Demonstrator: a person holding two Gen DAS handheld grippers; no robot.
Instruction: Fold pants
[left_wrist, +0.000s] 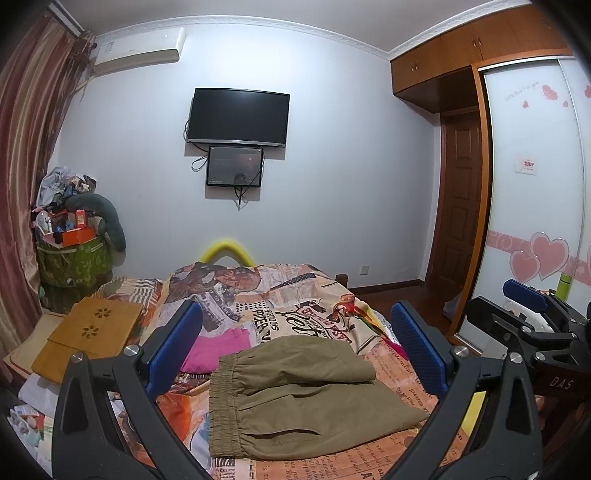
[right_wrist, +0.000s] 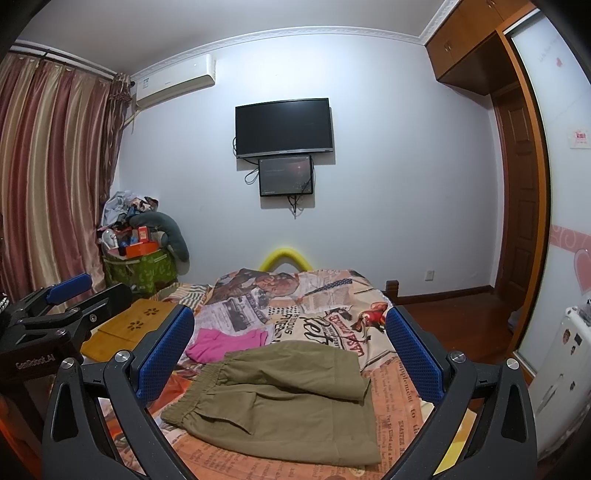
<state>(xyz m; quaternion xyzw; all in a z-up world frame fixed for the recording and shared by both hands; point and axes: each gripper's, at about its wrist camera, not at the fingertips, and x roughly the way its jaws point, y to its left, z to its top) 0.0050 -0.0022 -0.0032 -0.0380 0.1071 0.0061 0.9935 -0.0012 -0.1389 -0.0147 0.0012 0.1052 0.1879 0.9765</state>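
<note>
Khaki pants with an elastic waistband lie folded on the bed's printed cover; one half rests on top of the other, waistband to the left. My left gripper hovers above them, open, nothing between its blue pads. In the right wrist view the same pants lie below my right gripper, also open and holding nothing. Each gripper shows in the other's view: the right gripper at the right edge, the left gripper at the left edge.
A pink garment lies just behind the pants. A wooden lap tray sits at the bed's left. A cluttered green basket stands in the corner by curtains. A TV hangs on the far wall; a wardrobe stands right.
</note>
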